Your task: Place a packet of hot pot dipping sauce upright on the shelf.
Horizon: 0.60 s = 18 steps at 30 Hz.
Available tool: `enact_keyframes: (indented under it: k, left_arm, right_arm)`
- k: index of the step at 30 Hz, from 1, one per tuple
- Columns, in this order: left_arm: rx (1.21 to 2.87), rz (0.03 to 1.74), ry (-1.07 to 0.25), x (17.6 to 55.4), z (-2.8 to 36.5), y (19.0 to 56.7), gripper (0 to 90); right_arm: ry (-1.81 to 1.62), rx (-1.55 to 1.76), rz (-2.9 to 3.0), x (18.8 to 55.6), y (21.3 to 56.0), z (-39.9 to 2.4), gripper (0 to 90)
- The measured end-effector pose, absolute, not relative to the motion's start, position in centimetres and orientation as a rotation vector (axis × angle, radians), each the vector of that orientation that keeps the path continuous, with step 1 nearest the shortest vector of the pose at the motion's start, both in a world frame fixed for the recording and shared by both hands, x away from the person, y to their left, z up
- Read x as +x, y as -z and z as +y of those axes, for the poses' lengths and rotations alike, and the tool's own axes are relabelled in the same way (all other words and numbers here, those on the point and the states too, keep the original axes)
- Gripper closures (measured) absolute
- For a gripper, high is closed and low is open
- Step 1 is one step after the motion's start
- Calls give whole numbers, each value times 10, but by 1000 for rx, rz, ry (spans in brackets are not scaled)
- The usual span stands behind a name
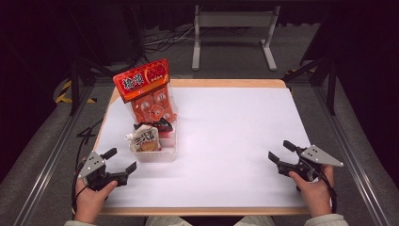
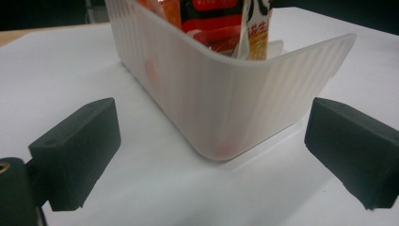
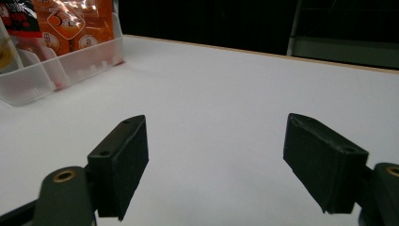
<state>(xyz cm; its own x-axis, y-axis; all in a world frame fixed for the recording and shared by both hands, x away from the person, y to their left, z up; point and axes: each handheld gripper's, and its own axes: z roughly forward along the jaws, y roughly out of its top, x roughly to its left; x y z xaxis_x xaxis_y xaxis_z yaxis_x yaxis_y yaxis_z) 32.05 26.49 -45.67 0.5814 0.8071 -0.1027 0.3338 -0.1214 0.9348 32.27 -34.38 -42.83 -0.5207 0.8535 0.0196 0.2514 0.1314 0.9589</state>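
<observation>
My left tongs (image 1: 123, 160) sit released just short of the clear snack bin (image 1: 155, 153) at the tabletop's left; right tongs (image 1: 278, 151) released, idle. I'd straddle its near corner squarely.

Wide bare room across the table's (image 1: 226, 141) right half and along its near edge — free passage there. Toward the left edge, blocked by the clear bin (image 1: 157, 153) and the tall orange bag (image 1: 147, 92) standing in it.

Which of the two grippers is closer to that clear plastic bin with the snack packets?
Left. The left gripper sits just beside the bin, open; the right gripper is far across the table.
</observation>
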Motion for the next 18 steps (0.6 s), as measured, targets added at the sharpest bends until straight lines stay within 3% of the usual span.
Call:
enact_keyframes:
  k: [18]
  left_arm:
    - [1710,974,-571,320,260,454,75]
  right_arm:
    - [-1404,1071,1863,326,436,-344,221]
